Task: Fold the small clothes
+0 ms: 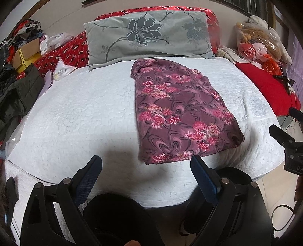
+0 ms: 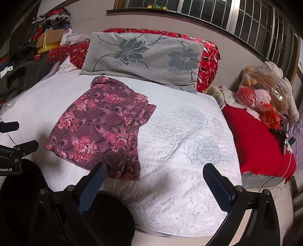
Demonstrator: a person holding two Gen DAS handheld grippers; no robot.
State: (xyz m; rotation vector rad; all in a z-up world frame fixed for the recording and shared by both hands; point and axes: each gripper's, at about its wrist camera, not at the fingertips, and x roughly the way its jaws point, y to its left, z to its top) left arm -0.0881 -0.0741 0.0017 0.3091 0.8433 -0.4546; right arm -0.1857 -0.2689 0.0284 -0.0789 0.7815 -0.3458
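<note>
A purple garment with pink flowers [image 1: 178, 113] lies folded into a rectangle on the white quilted bedspread [image 1: 79, 113]. In the right wrist view the same garment [image 2: 102, 128] shows stacked layers along its right edge. My left gripper [image 1: 145, 162] hovers open just short of the garment's near edge, with nothing between its fingers. My right gripper [image 2: 154, 169] is open too, above the bedspread [image 2: 189, 151] at the garment's near right corner, holding nothing. The right gripper's body also shows at the right edge of the left wrist view.
A grey flowered pillow [image 1: 149, 36] leans on red bedding [image 1: 70, 51] at the head of the bed. Dark clothes [image 1: 17, 94] and boxes pile at the left. A red cushion [image 2: 259, 140] and bagged plush toys [image 2: 265, 90] lie at the right. A barred window [image 2: 246, 17] is behind.
</note>
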